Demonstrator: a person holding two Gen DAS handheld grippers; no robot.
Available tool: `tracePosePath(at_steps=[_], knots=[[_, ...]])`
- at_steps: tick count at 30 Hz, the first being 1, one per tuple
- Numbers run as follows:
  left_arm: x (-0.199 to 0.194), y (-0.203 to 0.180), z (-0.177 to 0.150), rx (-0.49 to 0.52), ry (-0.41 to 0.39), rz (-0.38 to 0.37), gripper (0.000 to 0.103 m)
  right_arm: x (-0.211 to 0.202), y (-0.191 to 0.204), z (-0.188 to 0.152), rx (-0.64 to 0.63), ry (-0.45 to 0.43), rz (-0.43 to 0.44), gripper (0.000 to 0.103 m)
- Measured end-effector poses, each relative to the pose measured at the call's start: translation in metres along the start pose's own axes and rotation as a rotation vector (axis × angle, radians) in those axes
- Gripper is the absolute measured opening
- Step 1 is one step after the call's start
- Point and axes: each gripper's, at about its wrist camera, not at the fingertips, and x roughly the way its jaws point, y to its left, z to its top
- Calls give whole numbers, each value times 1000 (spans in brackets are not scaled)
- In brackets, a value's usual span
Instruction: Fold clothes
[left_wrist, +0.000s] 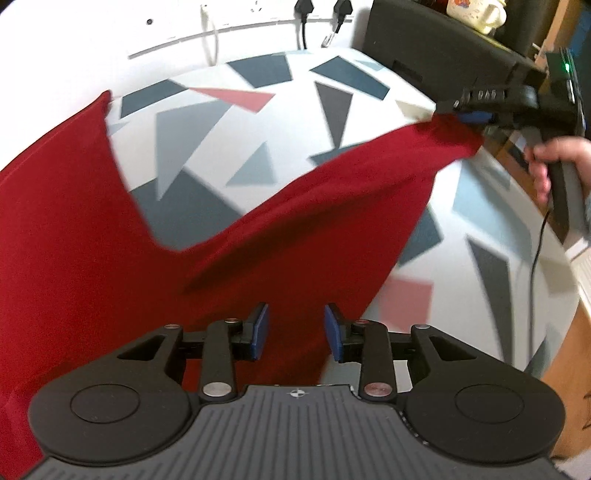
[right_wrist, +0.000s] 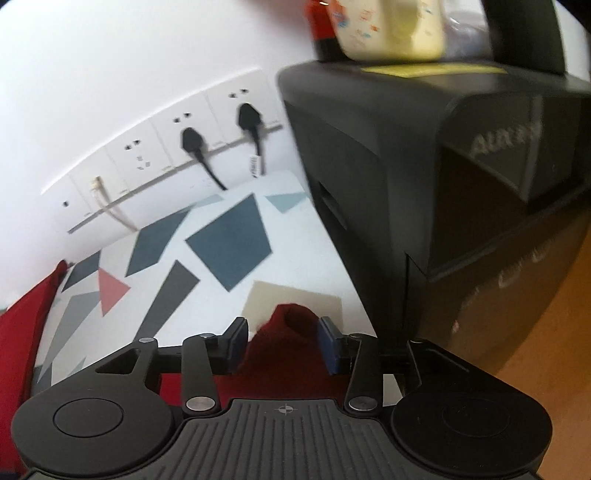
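A dark red garment (left_wrist: 110, 258) lies spread over the table, one sleeve stretched toward the far right edge. My left gripper (left_wrist: 297, 332) hovers over the garment's near part. Its blue pads (left_wrist: 260, 330) stand well apart and press nothing. At the sleeve's end, a hand holds my right gripper (left_wrist: 467, 110). In the right wrist view my right gripper (right_wrist: 284, 341) is open, with the bunched sleeve end (right_wrist: 291, 328) between its fingers. A sliver of tablecloth shows between the cloth and the left pad (right_wrist: 238, 341).
A tablecloth (left_wrist: 229, 122) with grey, blue and pink shapes covers the table. A black machine (right_wrist: 424, 184) with a cup on top stands at the far right corner. Wall sockets (right_wrist: 192, 147) with plugged cables run behind the table. A black cable (left_wrist: 535, 258) hangs from the right gripper.
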Motion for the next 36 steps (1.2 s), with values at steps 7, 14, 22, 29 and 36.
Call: tracePosePath(at_steps=[7,14,22,29,36], knots=[[15,-40,18,-81,-26,20,51,-1,-4,-3,-138,5,111,35],[20,-47,7,-102,-13,98,56,-2,-13,1,-244,58,206,27],[20,-39,8,-120,-39,210,60,6,-18,13,-293,118,264,5],[30,-36,7,-93,-23,263,61,-9,-21,46,-4,-56,322,5],[33,-34,5,-97,-22,266,66,71,45,66,-92,13,95,6]])
